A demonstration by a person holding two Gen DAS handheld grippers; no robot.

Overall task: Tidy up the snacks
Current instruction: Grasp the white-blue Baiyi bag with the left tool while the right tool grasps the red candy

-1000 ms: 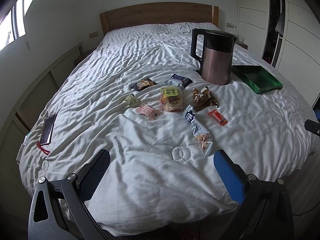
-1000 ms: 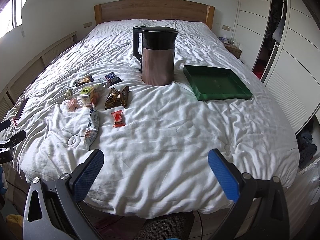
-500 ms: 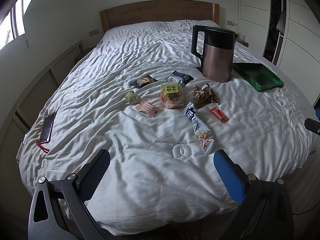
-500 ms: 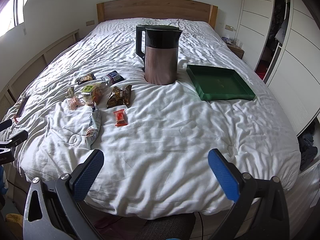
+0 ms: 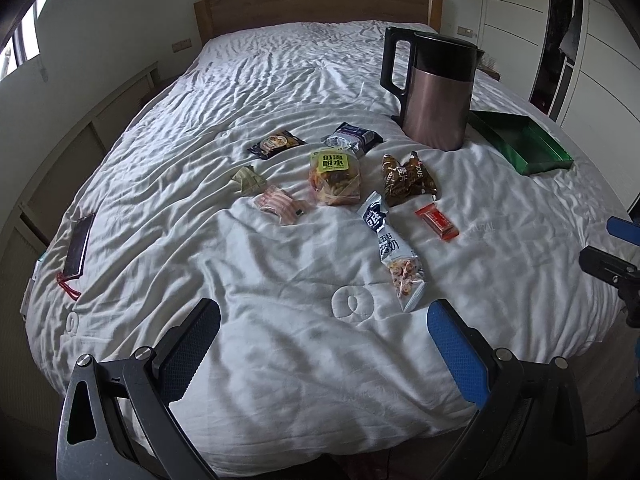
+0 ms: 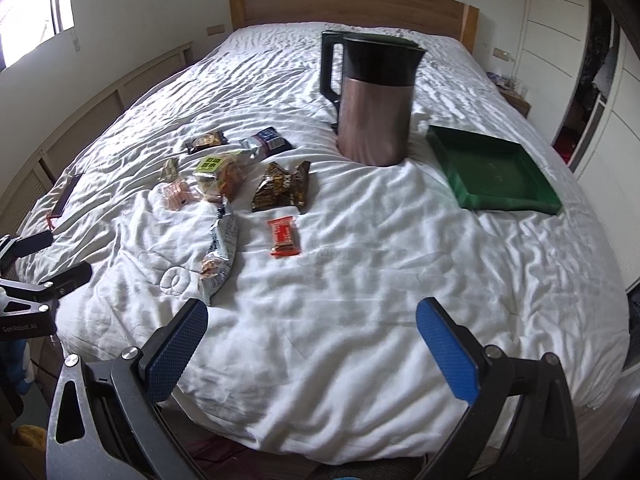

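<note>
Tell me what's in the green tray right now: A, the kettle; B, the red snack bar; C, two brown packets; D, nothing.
D: the green tray shows only its bare floor, while the snacks lie on the bedspread left of the kettle.

Eight snack packets point(image 5: 335, 176); one kettle point(image 5: 434, 88); one green tray point(image 5: 520, 142); one phone point(image 5: 78, 244).

The kettle point(image 5: 434, 92) hides the near corner of the green tray point(image 5: 524, 144). The print on the small red snack point(image 6: 284, 236) is too small to read.
</note>
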